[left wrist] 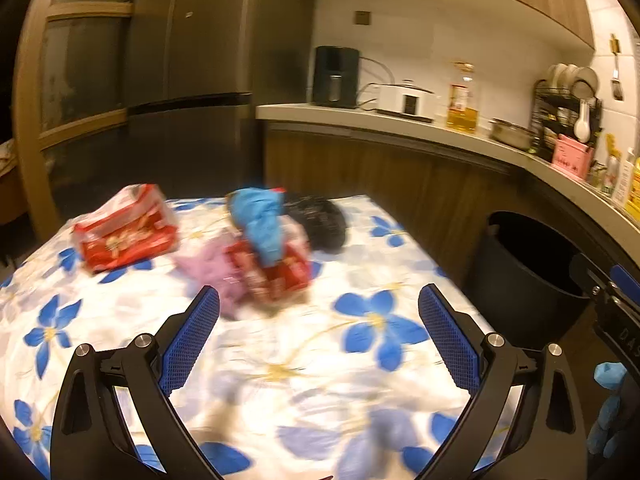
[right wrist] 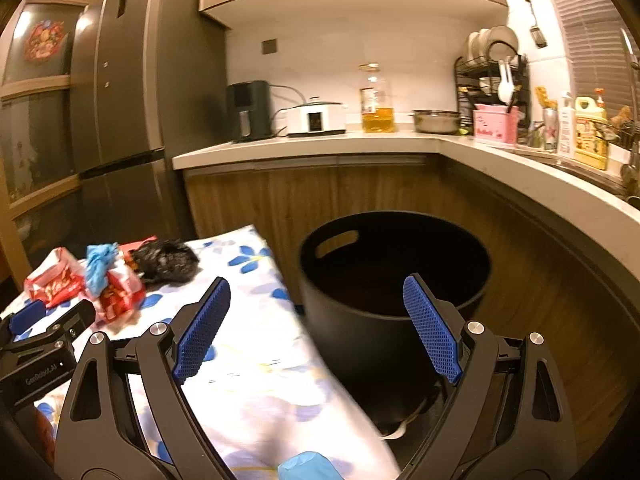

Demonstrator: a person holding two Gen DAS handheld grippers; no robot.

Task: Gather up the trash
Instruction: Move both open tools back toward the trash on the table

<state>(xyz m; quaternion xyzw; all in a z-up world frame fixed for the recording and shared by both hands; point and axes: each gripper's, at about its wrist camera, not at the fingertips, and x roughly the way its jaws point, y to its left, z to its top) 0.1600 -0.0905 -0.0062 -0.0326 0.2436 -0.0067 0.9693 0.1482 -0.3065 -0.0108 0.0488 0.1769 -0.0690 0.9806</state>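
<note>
Kitchen cabinets and a long counter (right wrist: pixel 320 148) run behind your work surface, a table under a white cloth with blue flowers (left wrist: pixel 280 360).

Your trash sits heaped toward the far end of that cloth, in the upper middle of the left wrist view: a red snack wrapper (left wrist: pixel 276 276) with a crumpled blue scrap (left wrist: pixel 260 220) on top of it, a pink piece (left wrist: pixel 208 268) touching its left side, and a crumpled black bag (left wrist: pixel 320 220) just behind to the right. A second red packet (left wrist: pixel 124 232) lies apart at the upper left. All of it is blurred.

A black bin (right wrist: pixel 392 280) with a handle slot stands off the table's right edge, filling the centre of the right wrist view.

Your left gripper (left wrist: pixel 320 312) hangs over the cloth short of the heap, its blue pads (left wrist: pixel 192 340) spread wide with nothing between them. Your right gripper (right wrist: pixel 316 312) points at the gap between table and bin, fingers likewise wide apart and empty.

Behind, a tall grey fridge (right wrist: pixel 132 100) occupies the upper left, and a dish rack (right wrist: pixel 492 80) the upper right.
</note>
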